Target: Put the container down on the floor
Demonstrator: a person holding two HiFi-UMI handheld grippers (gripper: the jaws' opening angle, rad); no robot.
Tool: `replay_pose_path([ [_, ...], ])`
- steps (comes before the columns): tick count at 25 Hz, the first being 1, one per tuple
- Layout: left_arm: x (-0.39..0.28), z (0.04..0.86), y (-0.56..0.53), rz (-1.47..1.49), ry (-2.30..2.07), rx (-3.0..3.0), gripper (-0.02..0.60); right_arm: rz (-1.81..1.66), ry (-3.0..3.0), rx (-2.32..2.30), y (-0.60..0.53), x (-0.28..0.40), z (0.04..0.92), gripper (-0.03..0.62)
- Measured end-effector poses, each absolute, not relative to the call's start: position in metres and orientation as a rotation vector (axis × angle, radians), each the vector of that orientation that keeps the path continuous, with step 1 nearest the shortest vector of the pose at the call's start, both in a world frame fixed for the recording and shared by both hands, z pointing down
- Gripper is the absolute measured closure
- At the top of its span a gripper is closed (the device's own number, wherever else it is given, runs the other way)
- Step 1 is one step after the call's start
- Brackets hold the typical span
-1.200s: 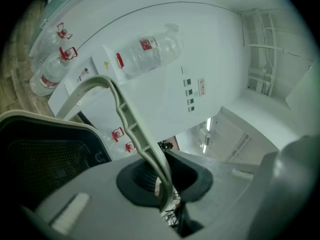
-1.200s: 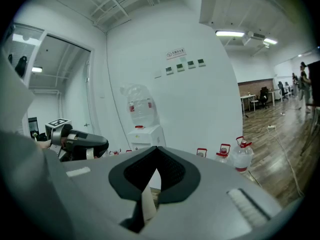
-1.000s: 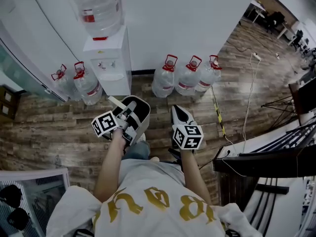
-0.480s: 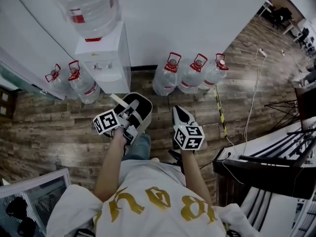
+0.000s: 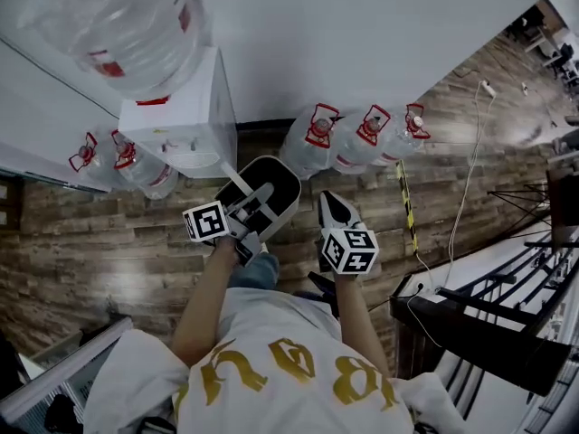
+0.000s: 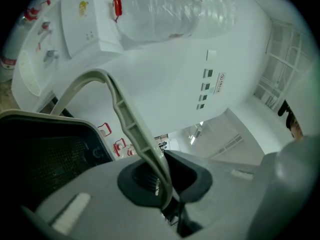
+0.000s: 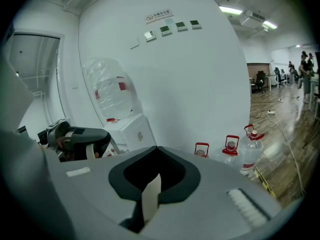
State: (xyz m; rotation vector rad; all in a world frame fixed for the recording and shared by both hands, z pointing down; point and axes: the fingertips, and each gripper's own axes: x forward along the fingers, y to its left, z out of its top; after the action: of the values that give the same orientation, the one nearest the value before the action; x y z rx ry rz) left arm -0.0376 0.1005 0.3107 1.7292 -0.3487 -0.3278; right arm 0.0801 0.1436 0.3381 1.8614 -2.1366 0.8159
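Observation:
The container (image 5: 271, 183) is a pale bin with a dark inside, and it hangs in the air in front of the person's legs. My left gripper (image 5: 244, 211) is shut on its pale bail handle (image 6: 131, 129). In the left gripper view the handle runs down into the closed jaws, and the bin's dark inside (image 6: 47, 156) shows at the left. My right gripper (image 5: 328, 204) hovers just to the right of the bin, apart from it. It is shut with nothing held. The right gripper view shows the bin (image 7: 80, 136) at the far left.
A white water dispenser (image 5: 185, 129) with a big bottle (image 5: 109, 30) stands at the wall just beyond the bin. Water jugs (image 5: 312, 143) line the wall to its right, and more jugs (image 5: 99, 161) stand to its left. A cable (image 5: 461, 183) crosses the wood floor (image 5: 118, 233). A dark table (image 5: 488, 319) is at the right.
The left gripper and the hanging container have shifted a little forward and to the right, toward the dispenser. The view has closed in on the wall. The right gripper has kept its place.

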Motion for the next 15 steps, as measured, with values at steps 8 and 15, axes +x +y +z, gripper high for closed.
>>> replay_pose_path([
  [8, -0.009, 0.316, 0.053, -0.193, -0.259, 1.889, 0.561, 0.779, -2.113, 1.91, 0.088, 0.1, 0.325, 0.565],
  [15, 0.001, 0.322, 0.015, -0.196, -0.263, 1.856, 0.564, 0.779, -2.141, 1.921, 0.049, 0.117, 0.315, 0.565],
])
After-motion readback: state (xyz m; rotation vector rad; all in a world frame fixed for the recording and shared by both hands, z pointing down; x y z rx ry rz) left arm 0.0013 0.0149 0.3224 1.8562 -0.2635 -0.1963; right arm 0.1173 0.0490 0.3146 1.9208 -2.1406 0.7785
